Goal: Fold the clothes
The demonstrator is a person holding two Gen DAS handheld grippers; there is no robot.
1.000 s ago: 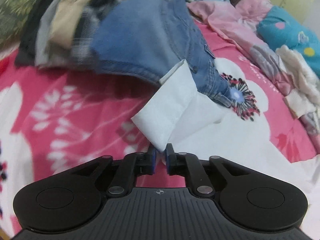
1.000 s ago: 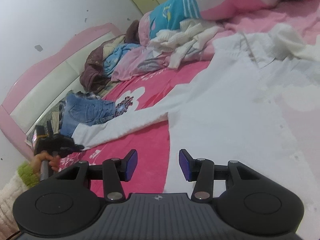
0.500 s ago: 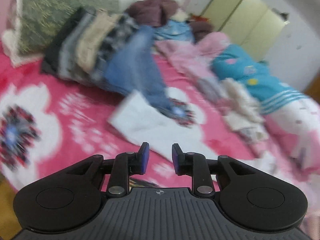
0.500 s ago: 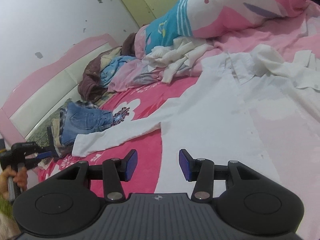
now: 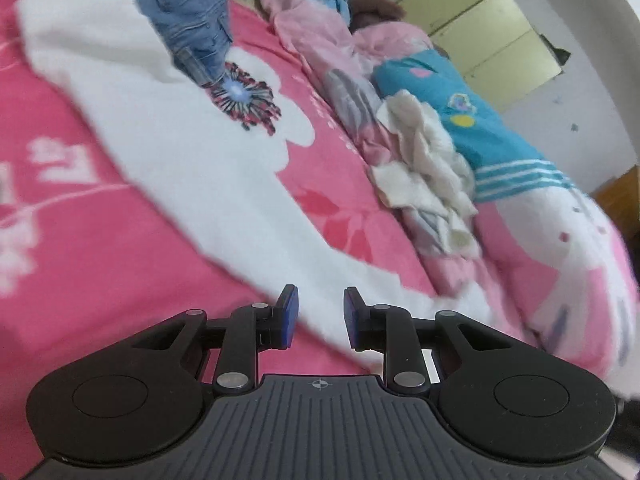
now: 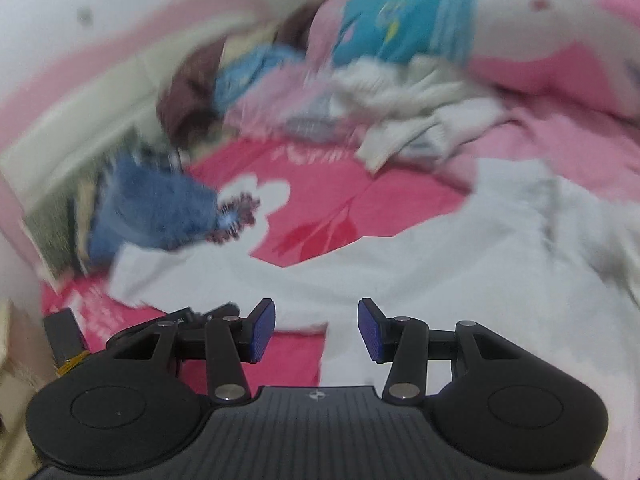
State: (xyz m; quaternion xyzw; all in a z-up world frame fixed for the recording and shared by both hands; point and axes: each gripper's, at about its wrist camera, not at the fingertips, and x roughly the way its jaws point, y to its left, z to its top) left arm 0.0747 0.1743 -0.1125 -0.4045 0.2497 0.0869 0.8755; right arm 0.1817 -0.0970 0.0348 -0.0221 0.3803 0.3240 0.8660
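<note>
White shirt [image 6: 420, 276] lay spread on the pink floral blanket [image 5: 100, 248], sleeve [image 5: 192, 152] stretched toward the jeans [image 5: 188, 20]. Left gripper [image 5: 317, 317] and right gripper [image 6: 316, 330] both parted, holding nothing. Judged sleeve-fold stage; next needs a pinch on the sleeve.

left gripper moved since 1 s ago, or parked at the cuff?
Yes. The left gripper let go of the white sleeve and travelled along it away from the jeans, now open over the shoulder end.
</note>
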